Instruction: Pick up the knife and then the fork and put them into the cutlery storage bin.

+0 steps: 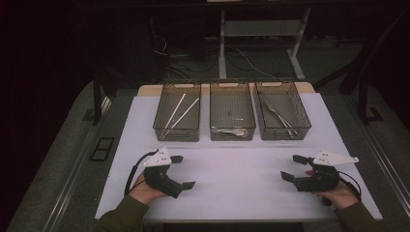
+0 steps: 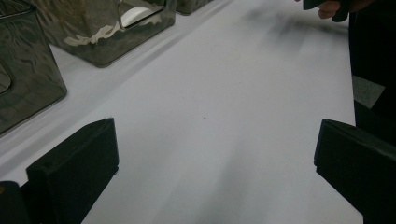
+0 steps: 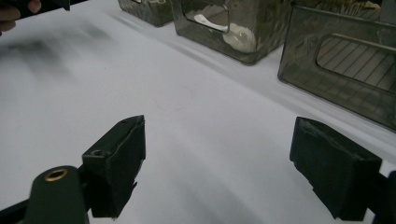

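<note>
1. The left gripper [image 1: 183, 171] rests low over the white worktop [image 1: 237, 169], its fingers [image 2: 74, 168] spread wide apart with nothing between them.
2. The right gripper [image 1: 293, 167] sits at the opposite side, fingers [image 3: 116, 163] likewise spread wide and empty (bare worktop shows in the gap).
3. Three clear bins stand in a row beyond both pairs of fingertips, well apart from them: the left bin [image 1: 177, 111] holds chopsticks [image 1: 180, 112], the middle bin [image 1: 232, 110] a spoon [image 1: 228, 130], the right bin [image 1: 282, 110] metal cutlery [image 1: 279, 115], too small to identify.
</note>
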A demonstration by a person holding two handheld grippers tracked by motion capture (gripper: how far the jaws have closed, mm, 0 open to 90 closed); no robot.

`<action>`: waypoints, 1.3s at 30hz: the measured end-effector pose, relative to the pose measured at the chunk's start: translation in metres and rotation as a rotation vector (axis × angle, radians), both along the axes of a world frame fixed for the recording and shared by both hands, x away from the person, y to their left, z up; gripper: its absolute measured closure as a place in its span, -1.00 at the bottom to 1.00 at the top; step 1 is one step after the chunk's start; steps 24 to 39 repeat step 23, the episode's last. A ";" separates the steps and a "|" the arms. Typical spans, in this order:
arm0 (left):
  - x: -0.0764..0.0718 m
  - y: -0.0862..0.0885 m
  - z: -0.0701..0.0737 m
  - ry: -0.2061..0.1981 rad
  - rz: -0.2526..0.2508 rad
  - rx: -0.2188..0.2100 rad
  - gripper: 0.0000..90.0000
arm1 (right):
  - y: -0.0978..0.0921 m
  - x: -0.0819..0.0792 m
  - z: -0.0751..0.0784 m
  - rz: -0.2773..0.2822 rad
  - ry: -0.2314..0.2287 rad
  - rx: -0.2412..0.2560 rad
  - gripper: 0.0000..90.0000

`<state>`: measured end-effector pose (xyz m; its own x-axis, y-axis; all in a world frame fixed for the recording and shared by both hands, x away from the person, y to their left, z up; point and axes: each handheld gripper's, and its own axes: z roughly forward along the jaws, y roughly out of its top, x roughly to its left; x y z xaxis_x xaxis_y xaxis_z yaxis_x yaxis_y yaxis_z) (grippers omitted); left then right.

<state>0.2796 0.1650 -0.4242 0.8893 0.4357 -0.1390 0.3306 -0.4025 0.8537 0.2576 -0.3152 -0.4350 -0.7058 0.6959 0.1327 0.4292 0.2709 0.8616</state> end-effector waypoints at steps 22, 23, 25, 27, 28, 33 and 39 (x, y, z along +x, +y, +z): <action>0.000 0.001 0.000 -0.001 0.004 0.001 -1.00 | 0.003 -0.002 -0.002 0.021 0.012 -0.023 -0.59; 0.000 0.001 0.000 -0.001 0.004 0.001 -1.00 | 0.003 -0.002 -0.002 0.021 0.011 -0.023 -0.59; 0.000 0.001 0.000 -0.001 0.004 0.001 -1.00 | 0.003 -0.002 -0.002 0.021 0.011 -0.023 -0.59; 0.000 0.001 0.000 -0.001 0.004 0.001 -1.00 | 0.003 -0.002 -0.002 0.021 0.011 -0.023 -0.59; 0.000 0.001 0.000 -0.001 0.004 0.001 -1.00 | 0.003 -0.002 -0.002 0.021 0.011 -0.023 -0.59; 0.000 0.001 0.000 -0.001 0.004 0.001 -1.00 | 0.003 -0.002 -0.002 0.021 0.011 -0.023 -0.59; 0.000 0.001 0.000 -0.001 0.004 0.001 -1.00 | 0.003 -0.002 -0.002 0.021 0.011 -0.023 -0.59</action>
